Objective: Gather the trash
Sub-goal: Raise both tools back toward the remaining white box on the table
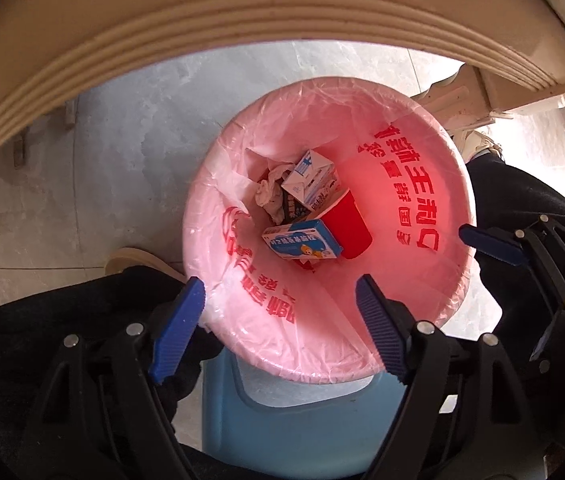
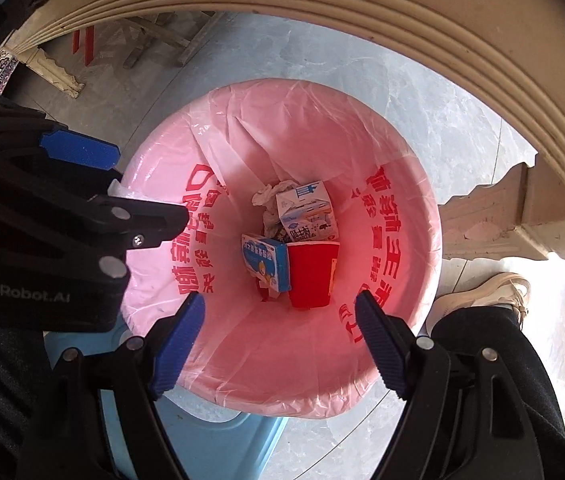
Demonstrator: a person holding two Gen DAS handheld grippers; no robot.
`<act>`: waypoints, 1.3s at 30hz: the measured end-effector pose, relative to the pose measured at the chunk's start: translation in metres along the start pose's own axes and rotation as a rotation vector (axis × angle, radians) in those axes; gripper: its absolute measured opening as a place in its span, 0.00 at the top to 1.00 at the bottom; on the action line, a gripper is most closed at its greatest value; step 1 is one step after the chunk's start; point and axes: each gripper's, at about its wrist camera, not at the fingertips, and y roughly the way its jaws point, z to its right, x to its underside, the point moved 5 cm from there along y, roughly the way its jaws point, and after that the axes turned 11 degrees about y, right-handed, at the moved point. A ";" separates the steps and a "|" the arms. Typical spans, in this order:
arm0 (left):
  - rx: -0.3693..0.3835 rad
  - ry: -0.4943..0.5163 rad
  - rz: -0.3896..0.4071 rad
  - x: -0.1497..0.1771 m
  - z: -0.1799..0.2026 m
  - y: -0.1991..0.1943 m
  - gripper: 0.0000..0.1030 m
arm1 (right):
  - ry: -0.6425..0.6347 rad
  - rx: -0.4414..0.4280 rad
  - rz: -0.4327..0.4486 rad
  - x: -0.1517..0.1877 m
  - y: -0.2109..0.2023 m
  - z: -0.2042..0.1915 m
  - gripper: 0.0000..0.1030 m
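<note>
A round bin with a pink liner (image 1: 414, 184) printed in red stands on the floor below both grippers. At its bottom lie a white milk carton (image 1: 309, 178), a blue box (image 1: 302, 240), a red paper cup (image 1: 348, 226) and crumpled tissue (image 1: 268, 196). My left gripper (image 1: 280, 292) hangs open over the near rim with nothing between its blue pads. In the right wrist view the same carton (image 2: 306, 208), box (image 2: 266, 264) and cup (image 2: 310, 276) show. My right gripper (image 2: 280, 302) is open and empty above the bin, and the left gripper (image 2: 150, 188) reaches in from the left.
A cream table edge with a ridged rim (image 1: 162, 20) arches over the far side, with its carved leg (image 2: 494, 224) on the right. A blue plastic stool (image 1: 302, 420) sits against the bin's near side. A person's dark trouser legs and pale shoes (image 2: 494, 292) flank the bin on grey tiles.
</note>
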 end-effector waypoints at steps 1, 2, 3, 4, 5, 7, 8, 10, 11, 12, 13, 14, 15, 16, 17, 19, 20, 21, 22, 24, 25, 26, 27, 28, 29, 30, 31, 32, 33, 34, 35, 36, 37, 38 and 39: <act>-0.023 0.016 0.023 0.004 0.000 -0.013 0.26 | -0.005 -0.014 0.011 0.001 -0.007 -0.003 0.26; -0.039 0.025 0.046 0.009 0.000 -0.030 0.26 | -0.011 -0.034 0.027 0.003 -0.018 -0.007 0.26; -0.044 0.032 0.070 0.014 -0.001 -0.048 0.26 | -0.018 -0.061 0.048 0.005 -0.031 -0.011 0.26; -0.042 0.037 0.097 0.019 -0.003 -0.068 0.26 | -0.025 -0.089 0.071 0.006 -0.047 -0.015 0.26; -0.043 0.037 0.135 0.023 -0.006 -0.093 0.26 | -0.039 -0.121 0.099 0.007 -0.067 -0.021 0.26; -0.075 0.043 0.206 0.024 -0.014 -0.141 0.26 | -0.079 -0.169 0.163 0.005 -0.114 -0.030 0.26; -0.102 0.053 0.236 0.022 -0.018 -0.165 0.26 | -0.106 -0.177 0.197 0.002 -0.139 -0.034 0.25; -0.169 0.058 0.305 0.014 -0.026 -0.216 0.20 | -0.172 -0.165 0.282 -0.010 -0.194 -0.040 0.16; -0.203 0.061 0.337 0.009 -0.030 -0.239 0.18 | -0.203 -0.158 0.322 -0.018 -0.219 -0.041 0.11; -0.227 0.061 0.349 0.003 -0.034 -0.261 0.18 | -0.235 -0.149 0.370 -0.026 -0.247 -0.042 0.11; -0.225 0.056 0.353 -0.003 -0.038 -0.281 0.18 | -0.271 -0.140 0.411 -0.035 -0.274 -0.043 0.10; -0.199 0.053 0.353 -0.011 -0.041 -0.300 0.18 | -0.305 -0.138 0.442 -0.043 -0.298 -0.044 0.08; -0.164 0.044 0.354 -0.020 -0.046 -0.318 0.18 | -0.338 -0.138 0.472 -0.051 -0.322 -0.045 0.07; -0.145 0.034 0.353 -0.028 -0.050 -0.334 0.17 | -0.369 -0.140 0.498 -0.061 -0.344 -0.044 0.07; -0.143 0.023 0.354 -0.035 -0.057 -0.349 0.17 | -0.401 -0.141 0.516 -0.071 -0.365 -0.044 0.07; -0.176 0.007 0.365 -0.054 -0.067 -0.376 0.17 | -0.447 -0.124 0.559 -0.094 -0.401 -0.042 0.07; -0.197 0.003 0.364 -0.062 -0.072 -0.387 0.17 | -0.456 -0.121 0.591 -0.105 -0.417 -0.040 0.07; -0.215 -0.007 0.365 -0.070 -0.075 -0.396 0.17 | -0.469 -0.128 0.612 -0.116 -0.430 -0.039 0.07; -0.231 -0.011 0.365 -0.077 -0.077 -0.403 0.17 | -0.481 -0.136 0.630 -0.125 -0.440 -0.036 0.07; -0.256 -0.027 0.367 -0.096 -0.083 -0.410 0.16 | -0.500 -0.134 0.658 -0.146 -0.453 -0.031 0.07; -0.260 -0.030 0.367 -0.106 -0.085 -0.411 0.16 | -0.517 -0.132 0.661 -0.155 -0.458 -0.030 0.07; -0.258 -0.030 0.365 -0.115 -0.088 -0.412 0.16 | -0.533 -0.129 0.661 -0.164 -0.459 -0.028 0.07; -0.247 -0.035 0.360 -0.124 -0.090 -0.409 0.16 | -0.548 -0.127 0.659 -0.172 -0.460 -0.027 0.07; -0.232 -0.042 0.356 -0.131 -0.092 -0.406 0.16 | -0.561 -0.128 0.653 -0.181 -0.458 -0.027 0.07; -0.220 -0.045 0.352 -0.139 -0.094 -0.402 0.16 | -0.571 -0.136 0.637 -0.189 -0.454 -0.026 0.07; -0.212 -0.045 0.341 -0.145 -0.096 -0.394 0.16 | -0.578 -0.144 0.620 -0.196 -0.449 -0.025 0.07; -0.206 -0.047 0.328 -0.152 -0.098 -0.386 0.16 | -0.582 -0.144 0.609 -0.204 -0.444 -0.022 0.07; -0.198 -0.050 0.312 -0.158 -0.100 -0.377 0.16 | -0.586 -0.143 0.600 -0.211 -0.438 -0.021 0.07; -0.192 -0.052 0.298 -0.162 -0.103 -0.367 0.16 | -0.590 -0.148 0.588 -0.217 -0.432 -0.019 0.07; -0.188 -0.054 0.281 -0.167 -0.105 -0.356 0.16 | -0.594 -0.152 0.573 -0.223 -0.425 -0.017 0.07; -0.186 -0.058 0.265 -0.171 -0.108 -0.347 0.16 | -0.595 -0.153 0.559 -0.229 -0.416 -0.015 0.07; -0.178 -0.063 0.249 -0.174 -0.110 -0.338 0.16 | -0.596 -0.156 0.541 -0.234 -0.407 -0.014 0.07; -0.169 -0.065 0.236 -0.178 -0.112 -0.329 0.16 | -0.599 -0.162 0.520 -0.239 -0.398 -0.012 0.07; -0.161 -0.064 0.224 -0.182 -0.113 -0.321 0.16 | -0.602 -0.162 0.506 -0.242 -0.388 -0.011 0.07; -0.160 -0.067 0.217 -0.186 -0.115 -0.315 0.16 | -0.604 -0.162 0.494 -0.247 -0.379 -0.010 0.07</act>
